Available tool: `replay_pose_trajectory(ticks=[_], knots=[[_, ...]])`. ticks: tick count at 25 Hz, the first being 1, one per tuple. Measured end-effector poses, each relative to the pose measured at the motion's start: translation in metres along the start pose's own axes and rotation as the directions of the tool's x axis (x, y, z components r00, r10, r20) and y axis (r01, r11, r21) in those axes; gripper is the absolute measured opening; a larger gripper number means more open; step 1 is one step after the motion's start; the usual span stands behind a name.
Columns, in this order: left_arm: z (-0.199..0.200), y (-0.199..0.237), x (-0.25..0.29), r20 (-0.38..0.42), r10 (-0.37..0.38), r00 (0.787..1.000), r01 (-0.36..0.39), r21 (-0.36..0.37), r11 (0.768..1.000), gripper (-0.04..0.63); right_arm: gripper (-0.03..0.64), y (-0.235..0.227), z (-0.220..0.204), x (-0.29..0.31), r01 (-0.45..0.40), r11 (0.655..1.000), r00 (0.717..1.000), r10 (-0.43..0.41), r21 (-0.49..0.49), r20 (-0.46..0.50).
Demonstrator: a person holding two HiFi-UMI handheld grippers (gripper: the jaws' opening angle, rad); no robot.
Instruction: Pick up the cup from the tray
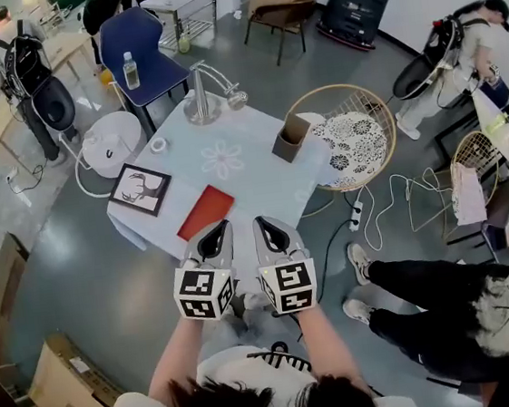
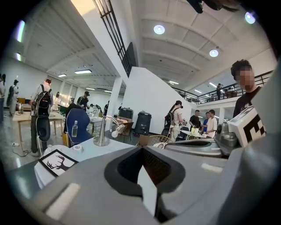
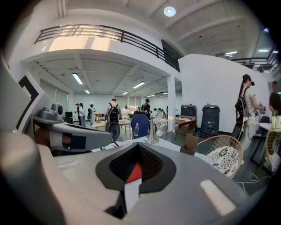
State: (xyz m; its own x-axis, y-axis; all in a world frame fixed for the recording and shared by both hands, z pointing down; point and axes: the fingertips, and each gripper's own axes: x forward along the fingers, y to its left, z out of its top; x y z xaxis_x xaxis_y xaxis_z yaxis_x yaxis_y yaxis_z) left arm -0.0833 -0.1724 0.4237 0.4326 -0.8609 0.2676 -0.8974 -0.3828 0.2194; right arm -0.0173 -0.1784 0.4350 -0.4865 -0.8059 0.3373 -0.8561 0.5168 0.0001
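The left hand-held gripper (image 1: 214, 237) and right hand-held gripper (image 1: 270, 231) hover pressed together, empty, by the white worktop (image 1: 262, 188); no cup or tray shows clearly, leaving the step unsettled.

We see the right gripper (image 3: 138, 154) with its jaws pressed together and nothing held, only a thin slit between them showing red and white. The left gripper (image 3: 66, 132) sits just beside it at the left. Beyond lie the white worktop (image 3: 169, 144), a metal stand (image 3: 152, 129), a brown box (image 3: 189, 144) and a wicker chair (image 3: 224, 137).
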Motion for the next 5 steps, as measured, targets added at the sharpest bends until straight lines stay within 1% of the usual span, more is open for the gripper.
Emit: replay_pose_trajectory(ticks=[5], knots=[[0.0047, 0.0011, -0.0091, 0.02, 0.014, 1.0, -0.013, -0.024, 1.0, 0.0, 0.025, 0.0055, 0.004, -0.003, 0.002, 1.0, 1.0, -0.002, -0.015, 0.005]])
